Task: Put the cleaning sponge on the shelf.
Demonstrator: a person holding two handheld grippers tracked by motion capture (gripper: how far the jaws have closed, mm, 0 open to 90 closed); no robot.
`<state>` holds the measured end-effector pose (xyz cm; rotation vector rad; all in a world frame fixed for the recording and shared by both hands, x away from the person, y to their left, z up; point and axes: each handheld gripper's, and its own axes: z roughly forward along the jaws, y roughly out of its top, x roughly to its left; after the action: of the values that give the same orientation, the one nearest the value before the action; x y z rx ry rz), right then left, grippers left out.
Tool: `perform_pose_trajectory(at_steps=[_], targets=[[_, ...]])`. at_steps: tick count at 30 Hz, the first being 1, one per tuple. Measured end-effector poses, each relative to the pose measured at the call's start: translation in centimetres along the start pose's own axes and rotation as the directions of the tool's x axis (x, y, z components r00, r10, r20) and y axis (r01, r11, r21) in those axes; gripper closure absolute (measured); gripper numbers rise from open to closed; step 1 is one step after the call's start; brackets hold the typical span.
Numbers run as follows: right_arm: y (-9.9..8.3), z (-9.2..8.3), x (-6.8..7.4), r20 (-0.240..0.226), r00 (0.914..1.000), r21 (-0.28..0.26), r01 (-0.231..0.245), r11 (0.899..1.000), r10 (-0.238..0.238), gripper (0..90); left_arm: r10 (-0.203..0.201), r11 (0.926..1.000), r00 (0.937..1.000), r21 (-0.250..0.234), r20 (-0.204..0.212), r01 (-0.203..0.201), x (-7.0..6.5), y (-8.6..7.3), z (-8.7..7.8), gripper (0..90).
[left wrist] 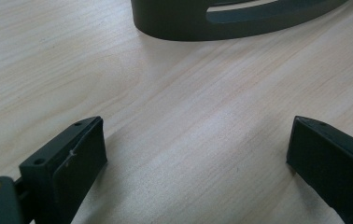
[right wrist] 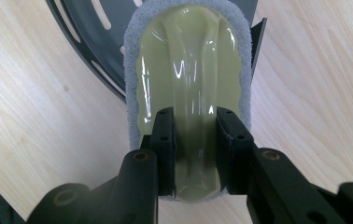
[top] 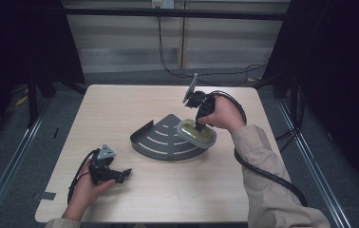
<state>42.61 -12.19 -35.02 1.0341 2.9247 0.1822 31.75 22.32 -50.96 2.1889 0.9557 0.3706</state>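
— Jaws of my right gripper (right wrist: pixel 194 154) pinch the scrubber (right wrist: pixel 188 79) by its ridge, at the rack's (top: pixel 165 140) right edge. Left gripper's (left wrist: pixel 198 154) jaws are spread over bare counter (top: pixel 120 104).

— How would you do it well?

— I'd keep the pad flat, sweep along the slots, press lightly so the rack won't slide.

— Count?

— One scrubber, one rack, two grippers.
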Motion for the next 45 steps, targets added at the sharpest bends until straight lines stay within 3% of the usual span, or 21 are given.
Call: perform_pose_trajectory(at_steps=[34,45], targets=[[3.2,2.0,-0.3,0.002,1.0,0.009,-0.001,1.0,0.001,70.9,-0.002,1.0,1.0,0.0,0.003,0.002,0.0,0.0,0.0,4.2],[3.2,2.8,-0.5,0.0,0.999,0.006,-0.045,0.999,0.045,70.8,0.001,1.0,1.0,0.002,0.002,-0.001,0.0,0.0,0.0,4.2]])
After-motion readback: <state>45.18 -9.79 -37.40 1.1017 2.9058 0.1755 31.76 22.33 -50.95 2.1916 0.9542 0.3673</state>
